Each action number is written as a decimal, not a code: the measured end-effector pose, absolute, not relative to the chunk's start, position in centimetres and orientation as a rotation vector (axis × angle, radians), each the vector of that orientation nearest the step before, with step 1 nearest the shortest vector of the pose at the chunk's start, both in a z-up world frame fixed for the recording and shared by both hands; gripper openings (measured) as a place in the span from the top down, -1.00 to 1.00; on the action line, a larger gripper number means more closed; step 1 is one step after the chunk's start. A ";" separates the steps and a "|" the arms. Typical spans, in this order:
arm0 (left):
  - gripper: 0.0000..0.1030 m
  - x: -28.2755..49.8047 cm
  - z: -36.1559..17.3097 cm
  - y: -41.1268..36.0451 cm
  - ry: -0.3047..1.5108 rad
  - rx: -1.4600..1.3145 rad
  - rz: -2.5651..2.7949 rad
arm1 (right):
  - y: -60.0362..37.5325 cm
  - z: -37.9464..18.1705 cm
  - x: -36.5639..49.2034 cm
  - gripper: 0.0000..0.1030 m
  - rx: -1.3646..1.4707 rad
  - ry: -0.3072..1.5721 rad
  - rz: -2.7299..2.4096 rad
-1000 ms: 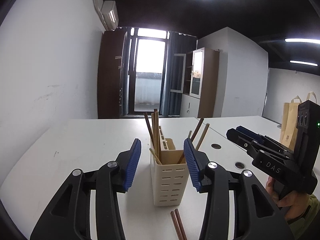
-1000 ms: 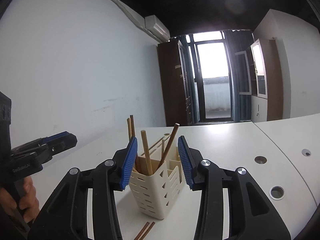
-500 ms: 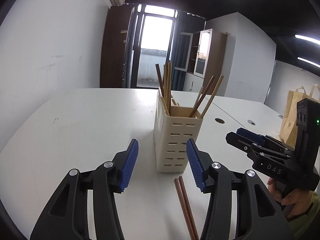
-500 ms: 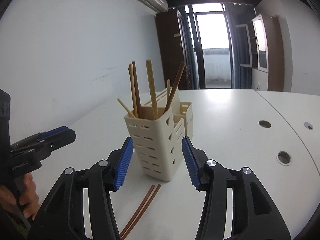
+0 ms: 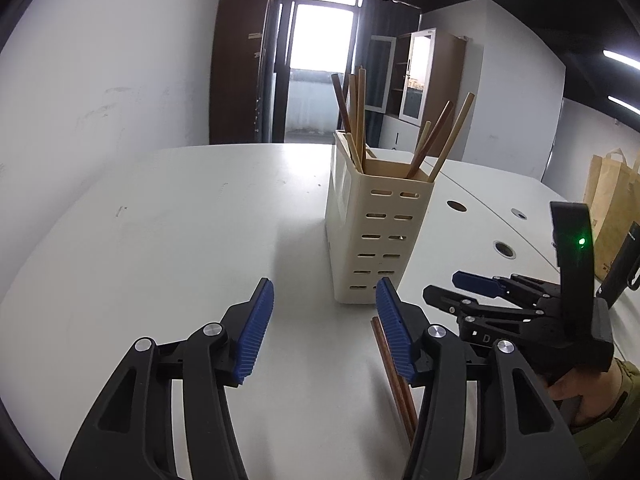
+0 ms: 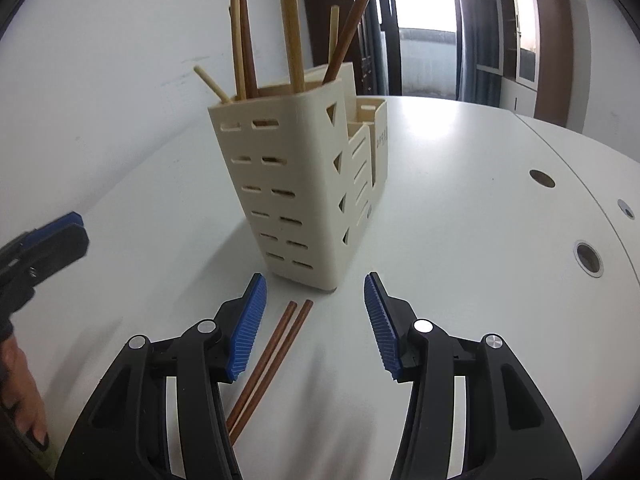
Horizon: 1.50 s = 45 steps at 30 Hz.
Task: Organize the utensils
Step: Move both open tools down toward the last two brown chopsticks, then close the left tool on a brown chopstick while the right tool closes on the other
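Note:
A cream slotted utensil holder stands on the white table with several wooden chopsticks upright in it. It also shows in the right wrist view. A pair of dark brown chopsticks lies flat on the table just in front of the holder; in the left wrist view the pair runs under my right-hand finger. My left gripper is open and empty, low over the table before the holder. My right gripper is open and empty, above the loose pair.
The right gripper shows at the right in the left wrist view. The left gripper shows at the left edge in the right wrist view. Round cable holes dot the table. A brown paper bag stands at far right.
Both grippers have dropped lower and tilted down toward the table; the holder now appears higher in view and the loose pair lies between the right gripper's fingers. Both stay open.

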<state>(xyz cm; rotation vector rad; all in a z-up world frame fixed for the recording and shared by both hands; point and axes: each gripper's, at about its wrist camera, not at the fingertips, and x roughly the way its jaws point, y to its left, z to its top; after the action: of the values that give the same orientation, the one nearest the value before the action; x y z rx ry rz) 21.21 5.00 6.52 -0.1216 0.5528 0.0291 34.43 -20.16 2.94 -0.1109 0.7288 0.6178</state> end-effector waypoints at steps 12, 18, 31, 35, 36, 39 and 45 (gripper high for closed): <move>-0.06 21.2 6.4 6.3 0.574 -0.140 0.037 | -17.8 -1.2 35.2 0.01 -0.200 0.848 0.558; -0.06 21.1 6.3 6.4 0.578 -0.142 0.042 | -17.4 -2.3 35.0 0.01 -0.221 0.870 0.552; -0.06 22.3 5.0 5.6 0.638 -0.126 0.022 | -17.8 -3.5 33.4 0.43 -0.248 0.889 0.551; -0.06 23.3 3.4 4.6 0.700 -0.123 -0.005 | -18.7 -3.5 33.6 0.68 -0.207 0.914 0.576; -0.06 23.5 3.0 4.4 0.715 -0.121 -0.012 | -18.9 -3.5 33.5 0.70 -0.194 0.923 0.584; -0.06 24.3 1.7 3.5 0.766 -0.114 -0.036 | -19.0 -3.3 33.8 0.74 -0.184 0.935 0.592; -0.06 26.1 -0.2 1.9 0.874 -0.107 -0.101 | -19.2 -3.1 34.3 0.78 -0.160 0.963 0.612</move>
<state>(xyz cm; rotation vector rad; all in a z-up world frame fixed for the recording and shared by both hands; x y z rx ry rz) 26.12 1.87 -0.19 -0.1067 0.8739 -0.1009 34.29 -19.24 -3.13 -0.1602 0.9633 0.6124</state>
